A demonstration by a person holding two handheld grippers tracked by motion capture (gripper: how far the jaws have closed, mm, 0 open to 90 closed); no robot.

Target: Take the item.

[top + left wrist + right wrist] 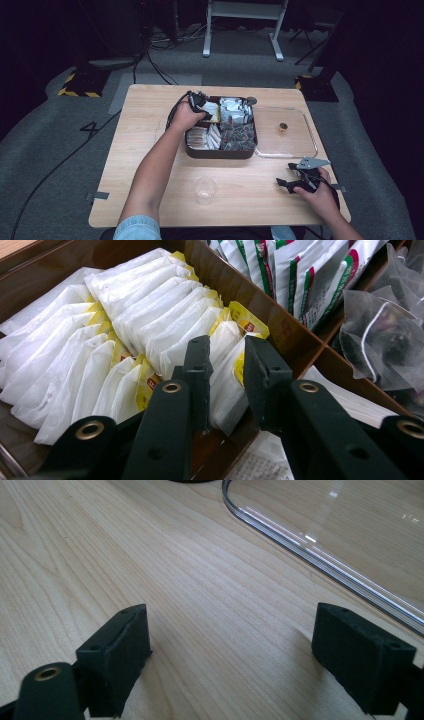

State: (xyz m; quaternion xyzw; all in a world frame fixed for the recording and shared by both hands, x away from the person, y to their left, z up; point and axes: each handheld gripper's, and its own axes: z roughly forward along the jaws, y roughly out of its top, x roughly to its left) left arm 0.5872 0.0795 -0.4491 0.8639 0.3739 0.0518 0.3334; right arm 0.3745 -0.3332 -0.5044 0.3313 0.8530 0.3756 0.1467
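Left gripper (222, 360): your jaws sit narrow around 1 white sachet (227, 390) in the brown box (220, 151)
Right gripper (230, 655): jaws wide, resting on table (100, 540)
High view: clear cup (205, 189) near you, clear lid (285, 135) beside box

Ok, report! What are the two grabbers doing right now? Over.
Left gripper in the box, jaws closing around one white sachet. Right gripper open, empty, low over the table beside the clear lid. Nothing in the way.

A clear plastic cup (205, 189) is standing on the wooden table (145, 117); strips of grey tape (98, 195) are sticking at its edges.
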